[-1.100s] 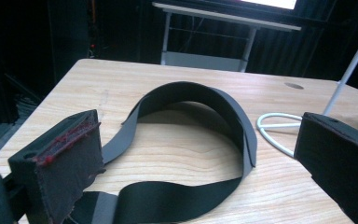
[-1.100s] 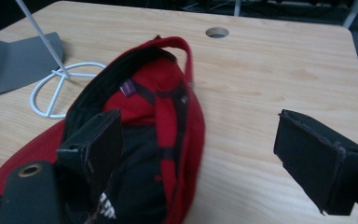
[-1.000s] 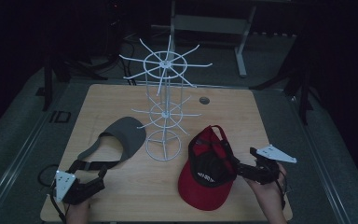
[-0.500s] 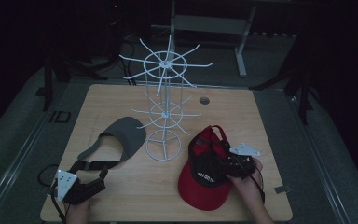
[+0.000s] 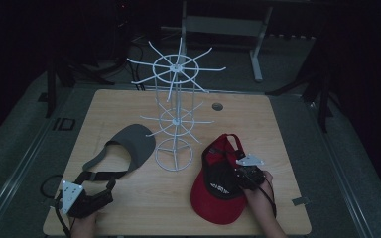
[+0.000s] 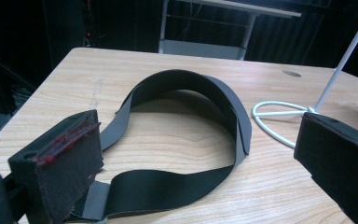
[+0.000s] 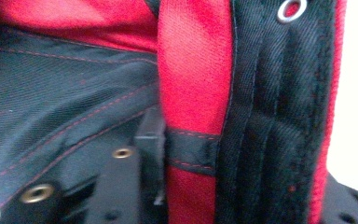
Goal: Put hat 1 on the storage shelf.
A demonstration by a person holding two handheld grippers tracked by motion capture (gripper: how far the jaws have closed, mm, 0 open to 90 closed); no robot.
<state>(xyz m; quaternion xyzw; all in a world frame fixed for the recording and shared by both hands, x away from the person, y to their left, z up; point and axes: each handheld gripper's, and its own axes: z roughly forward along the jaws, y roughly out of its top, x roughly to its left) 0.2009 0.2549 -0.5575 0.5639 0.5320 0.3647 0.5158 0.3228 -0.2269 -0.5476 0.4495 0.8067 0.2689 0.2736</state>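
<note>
High view | red cap (image 5: 218, 191) white lettering unreadable | right claw (image 5: 242, 174) grips cap | left claw (image 5: 110, 186) open

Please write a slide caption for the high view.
Right claw on red cap; left claw open near grey visor.
</note>
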